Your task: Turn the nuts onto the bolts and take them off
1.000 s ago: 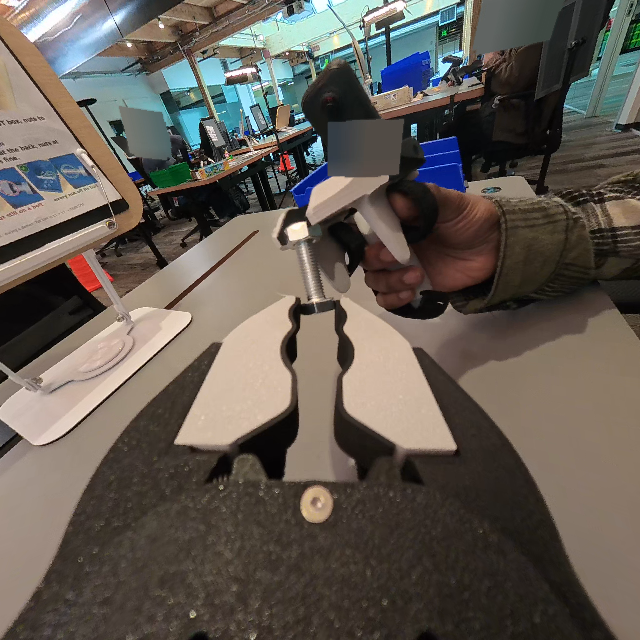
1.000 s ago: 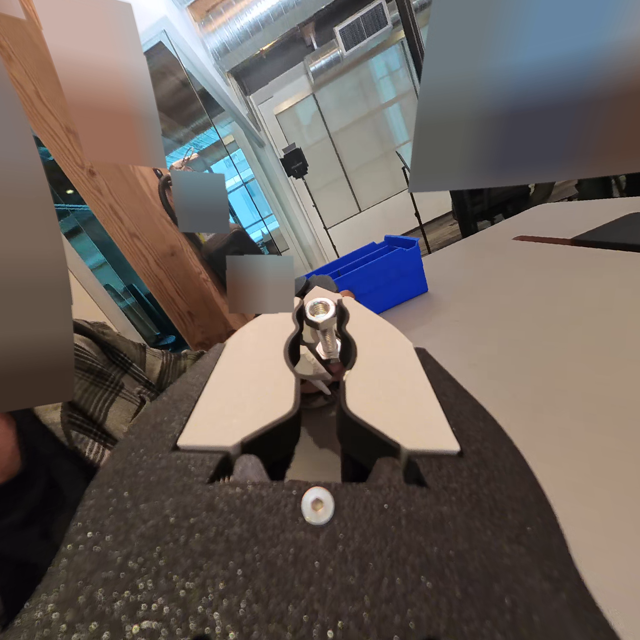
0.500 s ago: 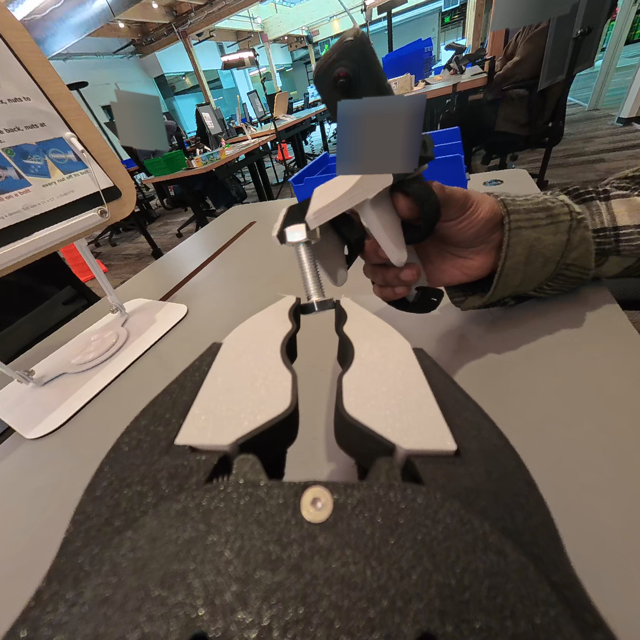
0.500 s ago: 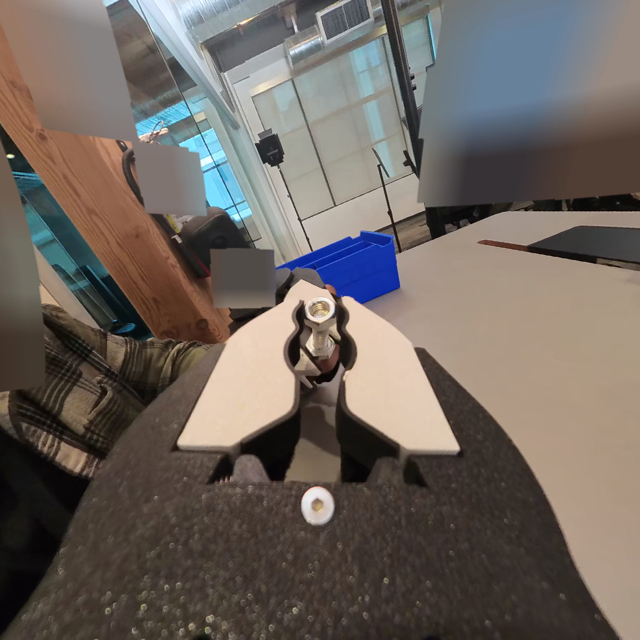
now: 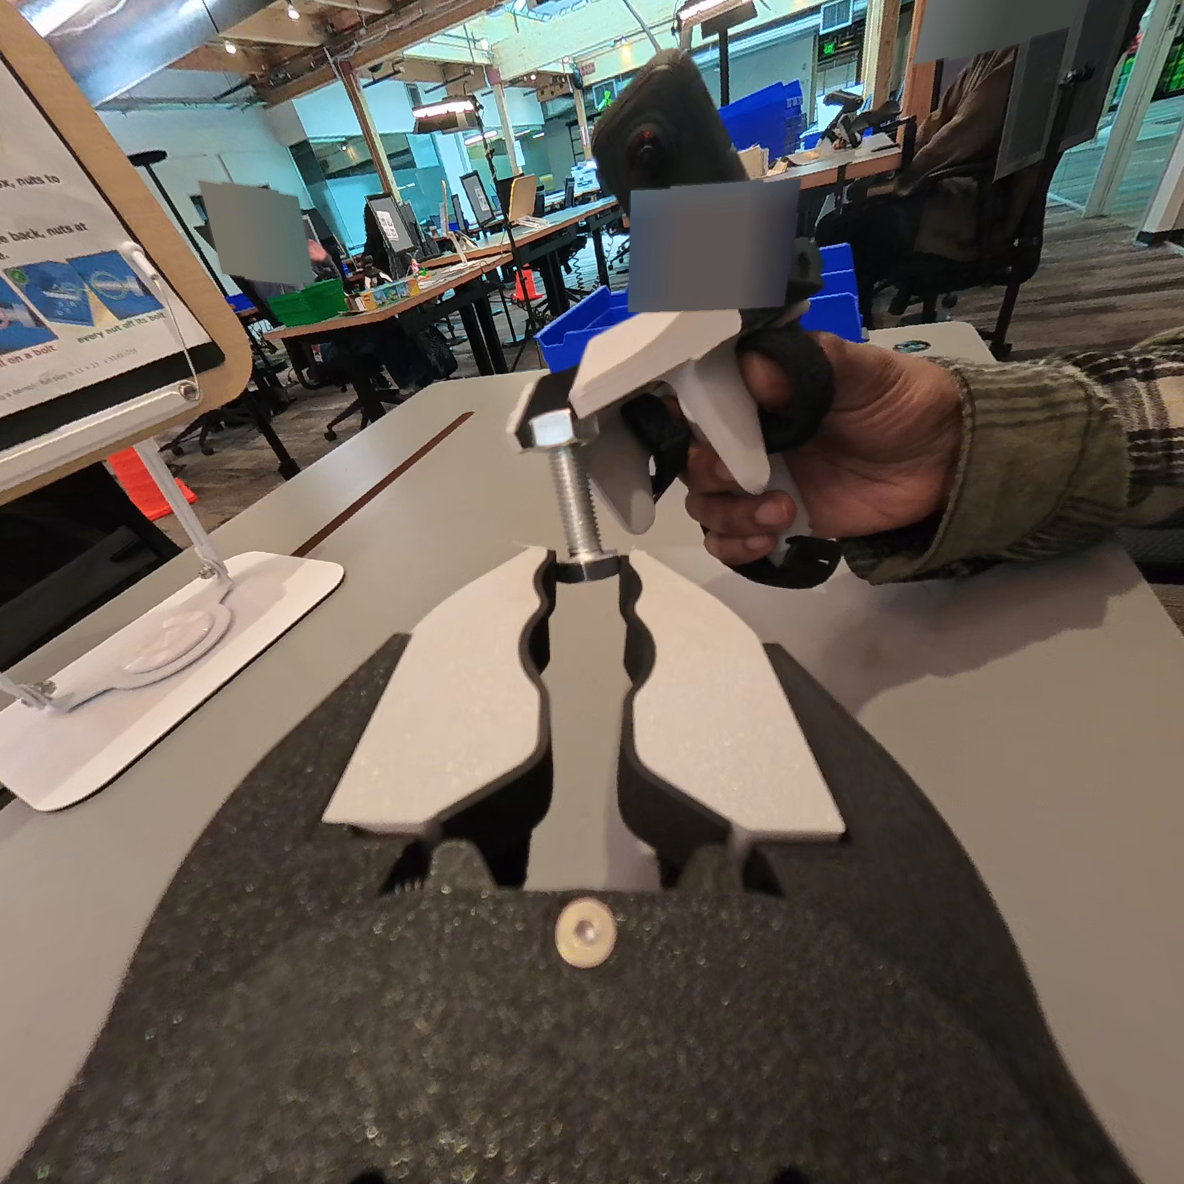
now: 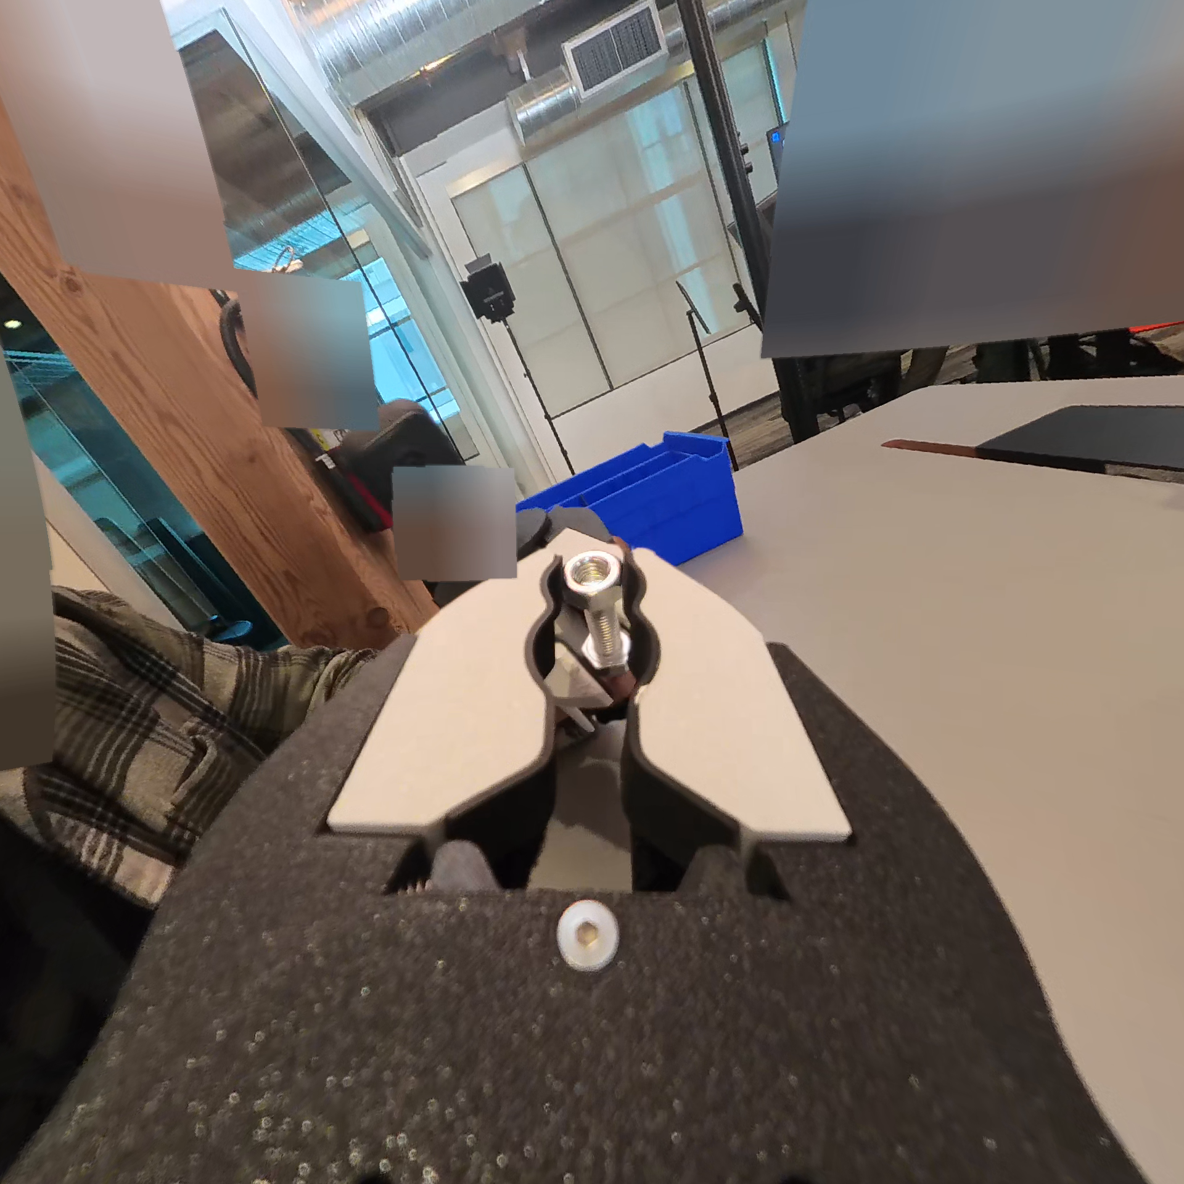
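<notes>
A silver bolt (image 5: pixel 578 506) stands upright above the grey table (image 5: pixel 961 705). My left gripper (image 5: pixel 586 560) is shut on the bolt's hex head at the bottom. My right gripper (image 5: pixel 551 419), held by a hand (image 5: pixel 865 461), is shut on the hex nut (image 5: pixel 554 430) at the bolt's top end. In the right wrist view my right gripper (image 6: pixel 592 572) clamps the nut (image 6: pixel 592 580) at its fingertips. The nut's threaded hole faces the camera, and the bolt (image 6: pixel 605 624) runs down from it to its head below. Most of the left gripper is hidden there.
A sign on a stand with a white base (image 5: pixel 160 653) is at the left. A blue bin (image 5: pixel 576 327) sits at the table's far edge, also in the right wrist view (image 6: pixel 653 506). A black mat (image 6: pixel 1089 435) lies at the far right. My hands' fingertips stand some 4 cm from each other.
The right gripper has turned a little around the bolt with the nut in it, so its background slid sideways. The left gripper and the bolt have stayed in place.
</notes>
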`<action>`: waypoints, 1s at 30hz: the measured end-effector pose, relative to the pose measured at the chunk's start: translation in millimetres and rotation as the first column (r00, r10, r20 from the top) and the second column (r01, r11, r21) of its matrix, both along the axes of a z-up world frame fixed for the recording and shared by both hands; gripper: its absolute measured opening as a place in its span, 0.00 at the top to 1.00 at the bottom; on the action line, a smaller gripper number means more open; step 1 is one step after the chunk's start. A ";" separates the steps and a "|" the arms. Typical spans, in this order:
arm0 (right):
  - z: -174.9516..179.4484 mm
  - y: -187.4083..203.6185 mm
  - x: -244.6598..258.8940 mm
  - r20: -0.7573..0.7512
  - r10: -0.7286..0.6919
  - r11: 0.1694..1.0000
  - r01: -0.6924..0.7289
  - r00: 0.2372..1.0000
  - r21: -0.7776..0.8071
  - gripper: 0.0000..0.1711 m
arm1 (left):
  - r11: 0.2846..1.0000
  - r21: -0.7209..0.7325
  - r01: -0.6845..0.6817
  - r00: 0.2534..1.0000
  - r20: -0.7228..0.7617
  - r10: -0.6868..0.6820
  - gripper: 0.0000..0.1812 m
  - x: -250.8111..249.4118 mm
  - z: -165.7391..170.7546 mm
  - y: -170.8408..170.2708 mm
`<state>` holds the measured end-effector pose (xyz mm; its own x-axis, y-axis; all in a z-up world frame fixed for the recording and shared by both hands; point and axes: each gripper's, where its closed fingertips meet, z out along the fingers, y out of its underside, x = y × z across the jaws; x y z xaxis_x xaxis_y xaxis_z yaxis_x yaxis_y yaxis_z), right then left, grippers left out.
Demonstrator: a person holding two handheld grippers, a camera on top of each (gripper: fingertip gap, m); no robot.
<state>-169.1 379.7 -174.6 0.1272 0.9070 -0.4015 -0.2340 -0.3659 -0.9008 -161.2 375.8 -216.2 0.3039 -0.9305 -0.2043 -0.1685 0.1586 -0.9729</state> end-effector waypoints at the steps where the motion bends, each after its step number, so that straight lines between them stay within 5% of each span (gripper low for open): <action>1: -0.5 -0.4 0.1 0.006 0.000 1.000 0.000 1.000 0.001 0.90 | 1.000 -0.006 0.007 1.000 0.001 -0.007 0.90 0.4 -0.7 -0.5; 12: -18.0 -1.1 1.5 0.180 -0.020 0.994 0.000 0.983 0.110 0.90 | 0.979 -0.180 0.099 0.994 -0.036 -0.107 0.90 9.0 -23.2 -2.0; 22: -15.0 8.7 29.0 0.201 -0.054 0.989 0.024 0.978 0.149 0.90 | 0.987 -0.132 0.092 0.995 -0.018 -0.095 0.90 7.0 -19.8 -0.5; 25: -69.5 17.7 46.0 0.484 -0.040 0.998 0.013 0.874 0.059 0.90 | 0.987 -0.137 0.082 0.995 0.062 -0.074 0.90 -4.0 -5.8 6.7; 30: -153.2 13.6 61.1 0.825 0.053 0.998 -0.058 0.563 -0.024 0.90 | 0.988 -0.145 0.044 0.996 0.081 -0.032 0.90 -14.8 -2.0 18.1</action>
<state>-108.0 393.3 -327.8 0.3495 0.9259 -0.1435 0.6320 -0.3461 -0.6934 -176.0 393.9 -218.2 0.2775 -0.9598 -0.0417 -0.0873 0.0180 -0.9960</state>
